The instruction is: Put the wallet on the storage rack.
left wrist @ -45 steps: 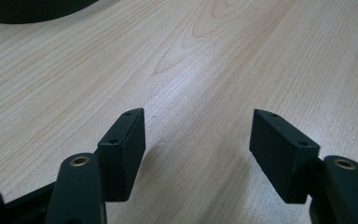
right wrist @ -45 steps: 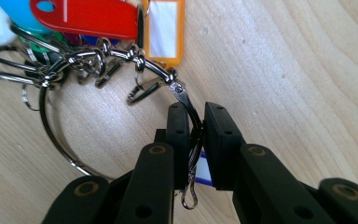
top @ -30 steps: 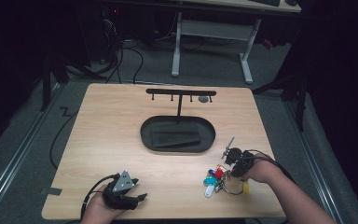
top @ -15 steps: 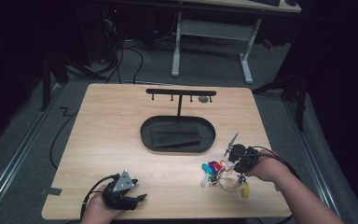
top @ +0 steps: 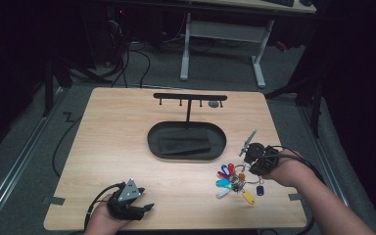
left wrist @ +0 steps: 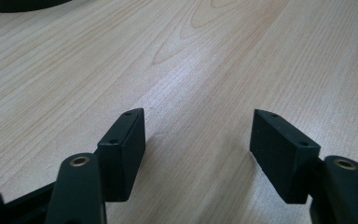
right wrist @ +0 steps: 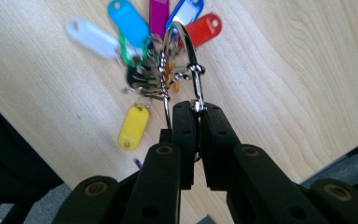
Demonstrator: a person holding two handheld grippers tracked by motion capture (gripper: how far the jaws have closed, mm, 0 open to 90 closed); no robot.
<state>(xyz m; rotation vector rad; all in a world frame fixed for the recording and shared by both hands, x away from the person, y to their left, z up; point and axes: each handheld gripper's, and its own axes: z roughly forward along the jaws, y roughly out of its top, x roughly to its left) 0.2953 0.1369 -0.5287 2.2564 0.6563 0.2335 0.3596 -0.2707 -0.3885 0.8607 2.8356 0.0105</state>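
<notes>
Near the table's right front corner, the right gripper was clamped on the metal ring of a key bunch, whose coloured tags fanned out on the wood just left of the hand. Judging from how things lay, the work looked barely begun: the bunch had been gripped but seemed to rest on the table, well apart from the black rack with its row of hooks at the far edge, and from the oval tray at the rack's foot. If the rack was the goal, the lift, the carry and the hanging were all left to do

The left gripper sat idle at the left front edge, its jaws spread wide with nothing between them

The right gripper view showed what the high view could not: the jaws pinched shut right on the ring's clasp, the ring standing up from the jaw tips. The left gripper view confirmed bare wood between its pads. The high view alone gave the layout, with the rack, the tray and how far the bunch was from either
</notes>
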